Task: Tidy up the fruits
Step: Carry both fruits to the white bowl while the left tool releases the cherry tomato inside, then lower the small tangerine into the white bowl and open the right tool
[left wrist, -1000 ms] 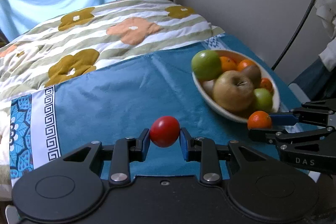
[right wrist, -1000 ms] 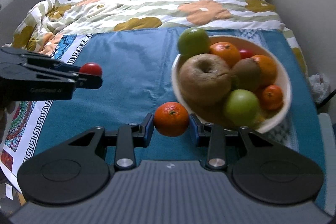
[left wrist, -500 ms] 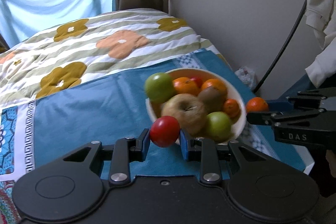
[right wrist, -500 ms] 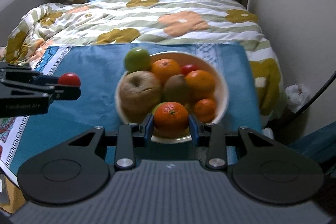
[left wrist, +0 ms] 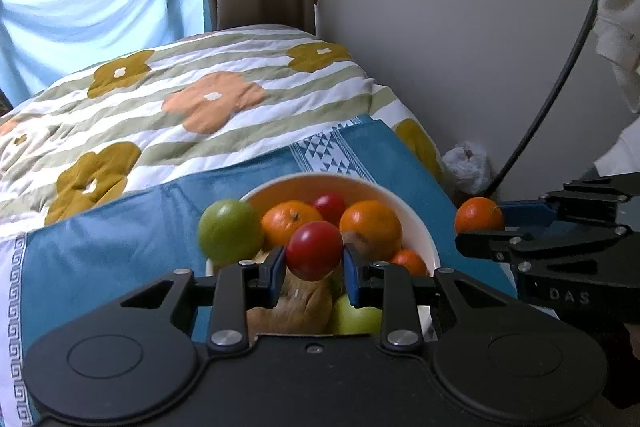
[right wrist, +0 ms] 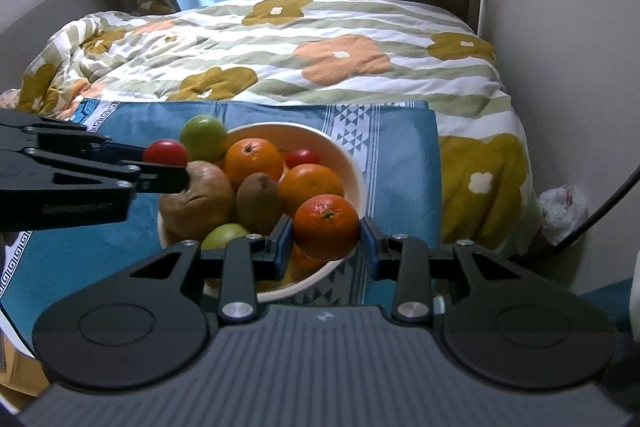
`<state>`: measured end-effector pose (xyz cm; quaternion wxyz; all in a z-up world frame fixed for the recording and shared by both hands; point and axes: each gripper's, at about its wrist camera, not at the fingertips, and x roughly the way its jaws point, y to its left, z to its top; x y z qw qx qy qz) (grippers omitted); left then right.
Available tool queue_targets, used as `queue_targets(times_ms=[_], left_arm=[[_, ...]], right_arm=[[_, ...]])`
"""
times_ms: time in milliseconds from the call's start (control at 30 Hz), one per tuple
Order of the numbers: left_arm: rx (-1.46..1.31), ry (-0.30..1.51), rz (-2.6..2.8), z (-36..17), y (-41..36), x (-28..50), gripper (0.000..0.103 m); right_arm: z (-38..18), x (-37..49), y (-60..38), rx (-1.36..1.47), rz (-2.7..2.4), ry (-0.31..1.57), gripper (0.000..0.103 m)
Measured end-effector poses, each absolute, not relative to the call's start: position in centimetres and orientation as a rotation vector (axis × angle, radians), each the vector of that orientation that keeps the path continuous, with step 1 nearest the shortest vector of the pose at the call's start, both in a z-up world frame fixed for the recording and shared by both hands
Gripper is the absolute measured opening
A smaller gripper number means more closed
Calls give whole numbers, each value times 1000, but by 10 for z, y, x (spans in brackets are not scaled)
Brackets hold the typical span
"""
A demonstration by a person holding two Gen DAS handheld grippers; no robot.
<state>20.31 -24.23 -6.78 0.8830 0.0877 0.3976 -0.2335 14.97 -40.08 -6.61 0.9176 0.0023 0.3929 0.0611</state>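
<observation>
My left gripper point(left wrist: 314, 265) is shut on a small red tomato point(left wrist: 314, 250), held in the air over the near side of a white bowl point(left wrist: 416, 223). My right gripper point(right wrist: 326, 247) is shut on a small orange mandarin point(right wrist: 326, 227), above the bowl's near right rim point(right wrist: 352, 167). The bowl sits on a blue cloth point(right wrist: 400, 155) and holds a green apple point(right wrist: 203, 138), oranges, a kiwi point(right wrist: 257, 197), a brown apple, a second red tomato point(right wrist: 302, 157) and another green fruit. Each gripper shows in the other's view, the right one with its mandarin point(left wrist: 479, 215) at the right, the left one with its tomato point(right wrist: 165, 153) at the left.
A flowered striped quilt point(left wrist: 200, 107) covers the bed behind the cloth. A wall point(left wrist: 460, 27) runs close on the right, with a black cable point(left wrist: 548, 99), a white plastic bag point(right wrist: 564, 207) on the floor and hanging white clothing point(left wrist: 618, 7). Curtains hang at the back.
Both grippers have carried their fruit to the right, from over the bare blue cloth to above the bowl. The bowl now lies under both grippers' fingers; both grips are unchanged.
</observation>
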Motion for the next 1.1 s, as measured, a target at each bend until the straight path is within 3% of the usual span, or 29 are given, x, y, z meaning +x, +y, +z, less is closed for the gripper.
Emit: queue_targets(times_ms=[567,667,733,1100], left_arm=[[236,870,-490,-102,-293,271,35],[240,844,-472,-96,-291,266,64],[240,816,-453,-90,-285,260,76],[156,810,-360,-71,-234,232,77]], right_arm=[[-84,181,-431,40,157,812,51],[-84,180,-431,45,157,812,51],[-83,180,-431,44,160,810,51],[-81,192,-415,20,207,800,51]])
